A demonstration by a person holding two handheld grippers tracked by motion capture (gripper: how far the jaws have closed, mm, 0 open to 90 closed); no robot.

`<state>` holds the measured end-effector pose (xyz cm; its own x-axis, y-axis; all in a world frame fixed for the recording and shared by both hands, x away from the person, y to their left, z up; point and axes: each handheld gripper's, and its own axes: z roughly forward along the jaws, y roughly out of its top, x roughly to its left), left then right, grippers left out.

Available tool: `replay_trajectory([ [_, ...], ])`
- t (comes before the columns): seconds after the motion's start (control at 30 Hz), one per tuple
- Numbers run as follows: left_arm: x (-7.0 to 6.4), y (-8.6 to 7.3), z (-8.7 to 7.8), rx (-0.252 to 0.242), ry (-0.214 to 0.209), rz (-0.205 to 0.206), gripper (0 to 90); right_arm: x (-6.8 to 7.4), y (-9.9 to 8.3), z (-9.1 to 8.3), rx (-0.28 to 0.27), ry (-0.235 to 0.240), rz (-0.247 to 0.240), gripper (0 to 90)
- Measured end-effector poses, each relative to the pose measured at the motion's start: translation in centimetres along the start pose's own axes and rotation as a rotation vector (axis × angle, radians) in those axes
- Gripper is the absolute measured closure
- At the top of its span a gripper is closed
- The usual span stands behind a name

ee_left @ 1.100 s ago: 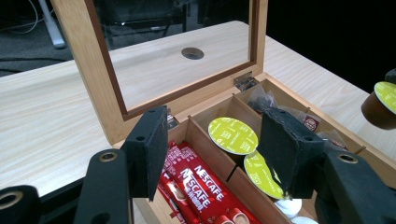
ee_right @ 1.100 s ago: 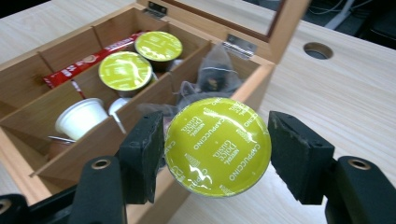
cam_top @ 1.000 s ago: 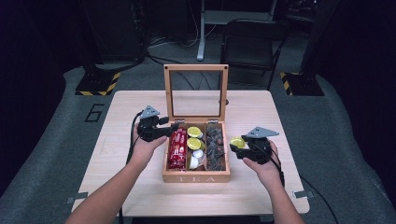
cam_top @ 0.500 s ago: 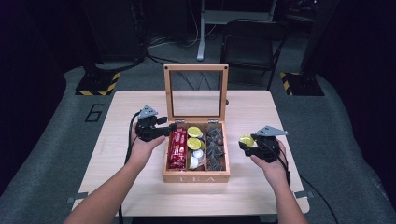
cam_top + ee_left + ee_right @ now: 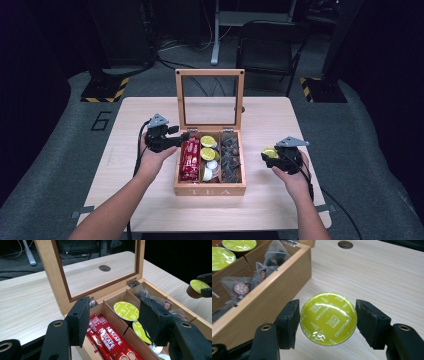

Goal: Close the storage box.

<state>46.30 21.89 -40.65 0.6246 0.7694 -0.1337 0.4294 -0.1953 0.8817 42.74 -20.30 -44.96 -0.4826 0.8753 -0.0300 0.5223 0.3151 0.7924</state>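
Observation:
An open wooden tea box (image 5: 210, 191) stands mid-table with its glass lid (image 5: 210, 73) upright. My right gripper (image 5: 267, 156) hovers just right of the box, shut on a green-lidded coffee capsule (image 5: 328, 318) held above the tabletop. The same capsule (image 5: 197, 286) appears at the far right of the left gripper view. My left gripper (image 5: 115, 320) is open over the box's left edge, above the red Nescafe sticks (image 5: 107, 336), with nothing between its jaws. More green capsules (image 5: 126, 310) lie in the middle compartment, and tea bags (image 5: 242, 287) fill the right one.
The pale wooden table (image 5: 310, 120) has a round cable hole (image 5: 345, 244) behind the box. A dark chair (image 5: 265, 47) and floor cables lie beyond the far edge. The box's right wall (image 5: 262, 310) is close to my right gripper.
My right gripper has shifted a little to the right, away from the box, still holding the capsule. The left gripper has hardly moved.

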Motion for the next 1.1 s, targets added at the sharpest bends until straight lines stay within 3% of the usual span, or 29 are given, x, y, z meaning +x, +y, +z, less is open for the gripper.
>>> replay_trajectory([
  [0.23,0.1,-0.2,-0.2,0.007,0.004,0.002,42.5,-0.9,-0.9,0.7,0.008,-0.037,0.011,37.0],
  [0.37,0.1,-0.3,-0.3,0.007,0.007,0.002,42.4,-1.4,-1.4,1.2,0.018,-0.036,0.050,37.0],
  [0.43,0.1,-0.4,-0.3,0.010,0.004,0.000,42.5,-1.6,-1.6,1.4,0.023,-0.040,0.038,37.0],
  [0.8,0.2,-0.7,-0.1,0.013,0.009,-0.002,42.4,-2.2,-2.9,2.8,0.061,-0.036,0.084,37.1],
  [1.1,0.1,-0.7,-0.1,0.017,0.007,0.000,42.3,-2.6,-3.5,3.3,0.081,-0.054,0.084,37.0],
])
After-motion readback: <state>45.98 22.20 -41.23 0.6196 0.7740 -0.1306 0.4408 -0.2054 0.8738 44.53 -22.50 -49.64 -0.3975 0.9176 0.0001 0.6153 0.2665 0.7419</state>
